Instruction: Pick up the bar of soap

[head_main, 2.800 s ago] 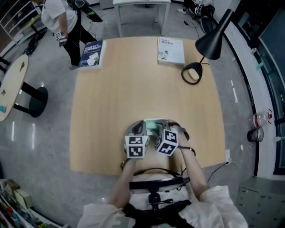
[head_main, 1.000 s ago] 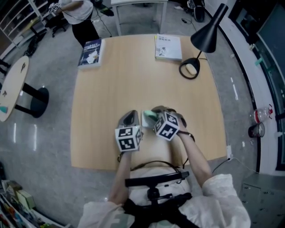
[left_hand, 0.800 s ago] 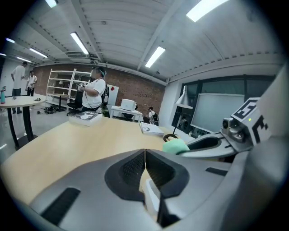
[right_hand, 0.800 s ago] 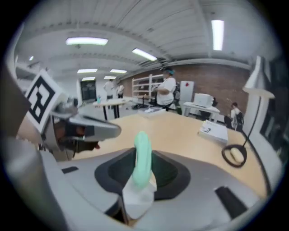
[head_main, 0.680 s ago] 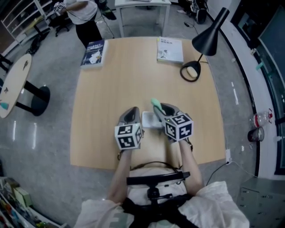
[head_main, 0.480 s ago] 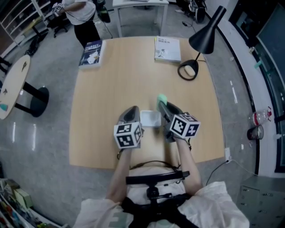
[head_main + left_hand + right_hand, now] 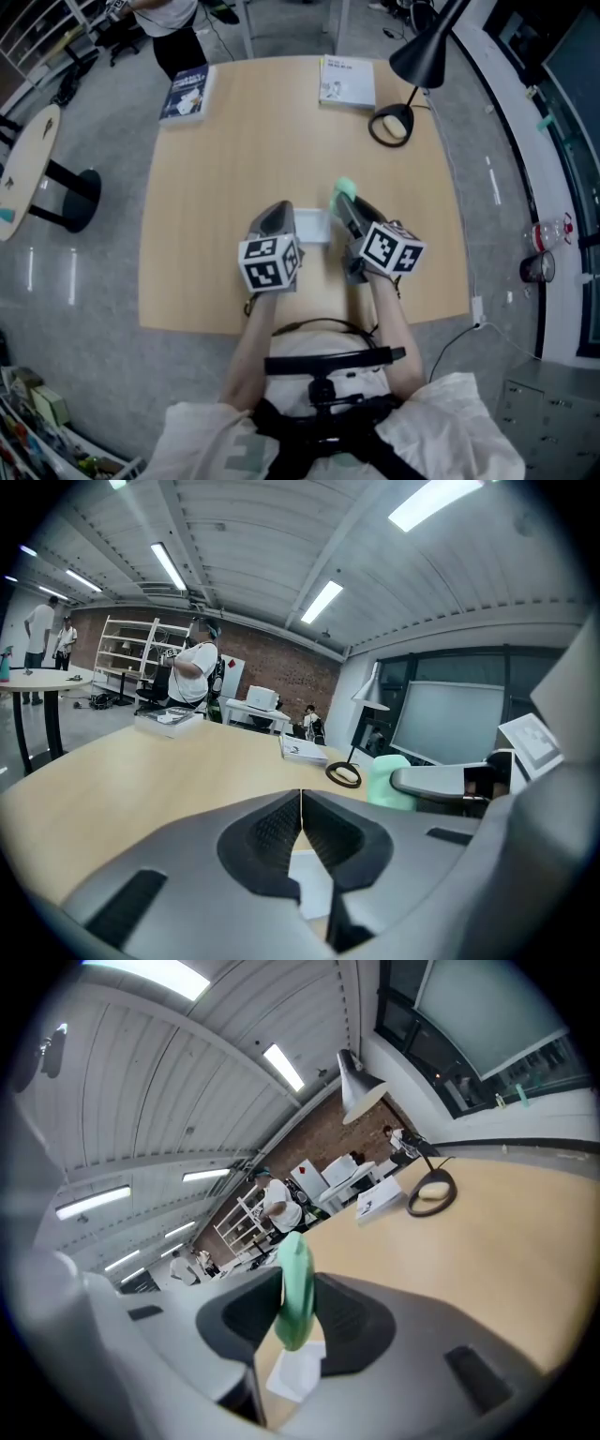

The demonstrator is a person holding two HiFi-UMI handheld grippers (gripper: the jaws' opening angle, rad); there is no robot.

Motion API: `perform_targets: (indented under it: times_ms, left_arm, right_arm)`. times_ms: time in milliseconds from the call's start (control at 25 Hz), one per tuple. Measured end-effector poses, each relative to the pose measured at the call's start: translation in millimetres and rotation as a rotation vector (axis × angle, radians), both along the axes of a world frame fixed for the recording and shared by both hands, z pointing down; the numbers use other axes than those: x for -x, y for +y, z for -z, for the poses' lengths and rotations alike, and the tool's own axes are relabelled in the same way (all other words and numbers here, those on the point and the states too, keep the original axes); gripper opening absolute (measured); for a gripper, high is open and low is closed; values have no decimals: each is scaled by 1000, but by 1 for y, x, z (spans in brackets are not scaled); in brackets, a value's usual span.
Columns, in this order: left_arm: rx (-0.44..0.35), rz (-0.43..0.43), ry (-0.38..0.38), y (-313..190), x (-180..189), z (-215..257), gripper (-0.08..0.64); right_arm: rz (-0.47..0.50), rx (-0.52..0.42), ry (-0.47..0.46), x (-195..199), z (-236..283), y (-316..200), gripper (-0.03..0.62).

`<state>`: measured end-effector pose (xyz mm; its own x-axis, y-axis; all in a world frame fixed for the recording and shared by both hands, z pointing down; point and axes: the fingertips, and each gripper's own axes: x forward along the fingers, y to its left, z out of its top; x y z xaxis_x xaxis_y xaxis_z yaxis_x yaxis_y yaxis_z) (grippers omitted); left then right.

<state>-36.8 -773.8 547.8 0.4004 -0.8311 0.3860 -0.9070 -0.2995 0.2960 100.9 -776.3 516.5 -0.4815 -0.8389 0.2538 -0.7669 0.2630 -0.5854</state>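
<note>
The pale green bar of soap (image 7: 344, 187) stands on edge between the pads of my right gripper (image 7: 345, 201), which is shut on it and holds it above the table. In the right gripper view the soap (image 7: 295, 1283) sticks up past the jaws of that gripper (image 7: 295, 1305). A white square soap dish (image 7: 312, 225) lies on the wooden table (image 7: 234, 150), between the two grippers and below the soap. My left gripper (image 7: 277, 214) hovers at the dish's left edge, shut (image 7: 301, 819) with nothing in it. From the left gripper view the soap (image 7: 388, 782) shows to the right.
A black desk lamp (image 7: 417, 58) with a ring base (image 7: 391, 124) stands at the far right. A white book (image 7: 347, 82) and a blue book (image 7: 185, 94) lie at the far edge. A person stands beyond the far left corner. A round side table (image 7: 21, 173) is left.
My right gripper has lifted the soap off the white dish, rolled so the bar stands on edge, and shifted right and away. The left gripper has drifted slightly upward.
</note>
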Motion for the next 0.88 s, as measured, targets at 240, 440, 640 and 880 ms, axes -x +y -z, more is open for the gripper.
perform_targets:
  times_ms: [240,440,640,880]
  left_arm:
    - [-16,73,-1,12,1,3,15]
    - [-39,97,-12,41,-6,-1,15]
    - [-44,81,-26,71,-9,-9,15]
    - [-114,61,3,116,5,9,15]
  right_arm:
    - [22,-17,24,-8,3,10,114]
    - [41,-37,-17,-14,2,31,114]
    - [72,-46,3,-5,-3,65,114]
    - [42,-84,39,3,6,119,114]
